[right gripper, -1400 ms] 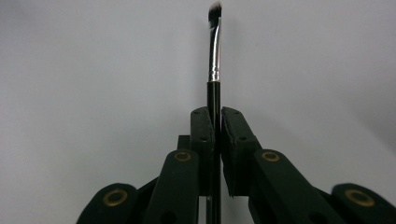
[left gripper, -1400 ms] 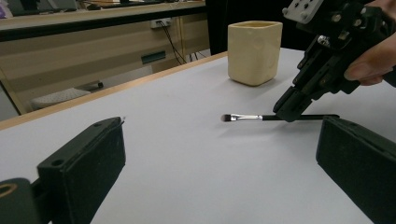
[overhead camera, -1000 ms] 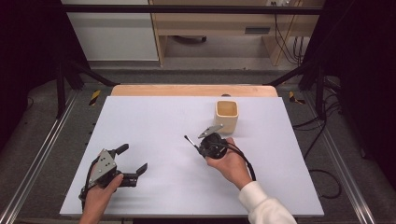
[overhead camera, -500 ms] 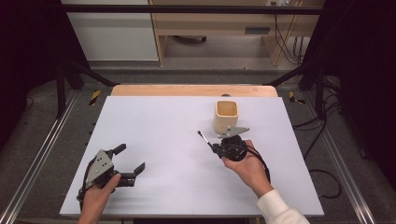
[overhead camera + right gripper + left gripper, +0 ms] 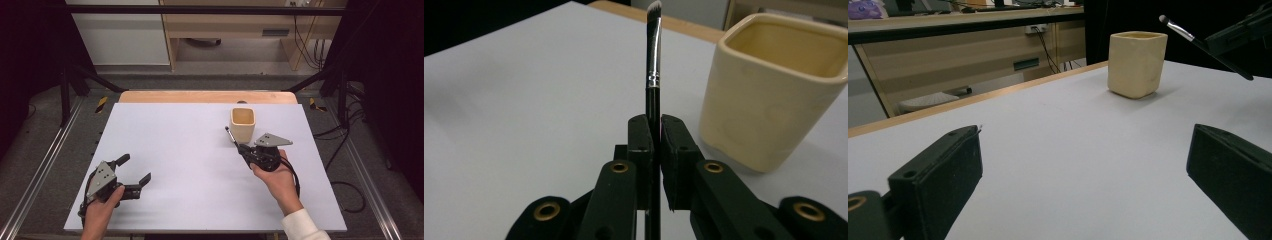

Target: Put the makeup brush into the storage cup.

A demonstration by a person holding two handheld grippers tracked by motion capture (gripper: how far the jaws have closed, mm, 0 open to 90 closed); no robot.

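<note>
A cream square cup (image 5: 242, 124) stands upright on the white table top (image 5: 190, 150), toward the back right; it also rises in the left gripper view (image 5: 1137, 63) and the right gripper view (image 5: 774, 85). My right gripper (image 5: 242, 148) is shut on a thin black make-up brush (image 5: 231, 135), just in front of and left of the cup. The brush (image 5: 653, 65) sticks up from between the jaws, bristle tip pointing away. That brush (image 5: 1198, 45) hangs in the air beside the cup. My left gripper (image 5: 134, 171) rests at the front left, open, nothing between its fingers (image 5: 943, 175).
A wooden strip (image 5: 205, 96) borders the table's far edge. Metal rails (image 5: 45, 160) run along both sides of the table. A desk and cables (image 5: 300, 35) stand on the floor beyond. A wide stretch of table lies between the two grippers.
My right gripper has carried the brush to the right, from the table's middle to a spot just in front of the cup. The left gripper has stayed put.
</note>
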